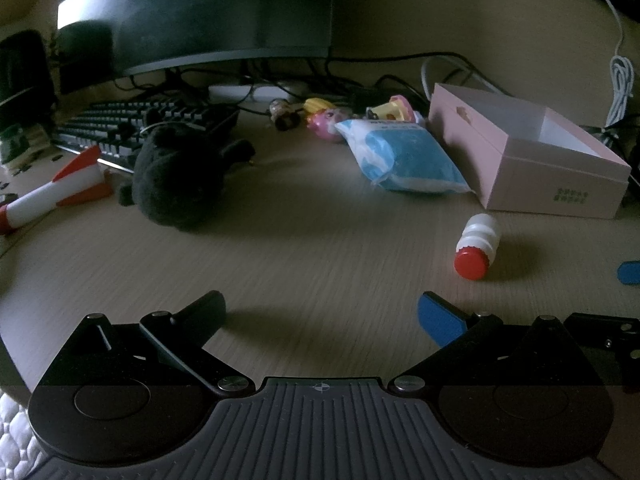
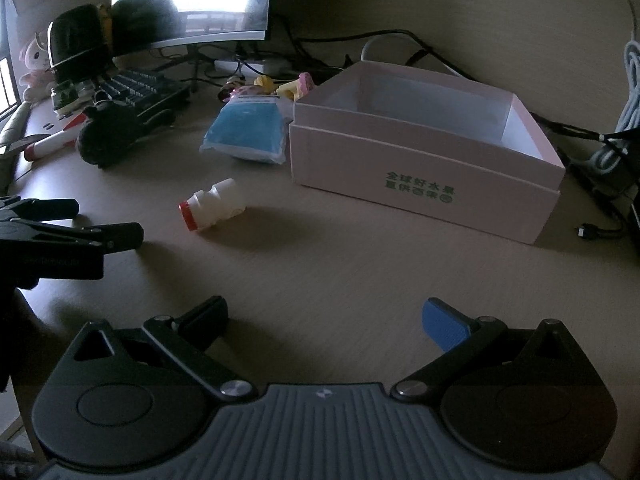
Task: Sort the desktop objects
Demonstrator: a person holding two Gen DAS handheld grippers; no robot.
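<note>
An open pink box point(image 1: 532, 152) point(image 2: 424, 160) stands on the wooden desk, empty inside. A small white bottle with a red cap point(image 1: 478, 246) point(image 2: 212, 210) lies on its side in front of it. A blue and white packet point(image 1: 400, 156) point(image 2: 246, 130) rests against the box's left side. A black plush toy point(image 1: 180, 176) point(image 2: 106, 136) and a red and white toy rocket point(image 1: 56, 190) point(image 2: 52, 140) lie further left. Small colourful figurines point(image 1: 332, 118) point(image 2: 276, 86) sit behind the packet. My left gripper point(image 1: 320, 316) and my right gripper point(image 2: 324, 318) are both open above bare desk, holding nothing.
A keyboard point(image 1: 140, 128) and a monitor point(image 1: 196, 12) stand at the back left, with tangled cables point(image 1: 360, 76) behind the toys. A white cable point(image 1: 618, 76) hangs at the right. The left gripper's fingers point(image 2: 80, 232) show at the right wrist view's left edge.
</note>
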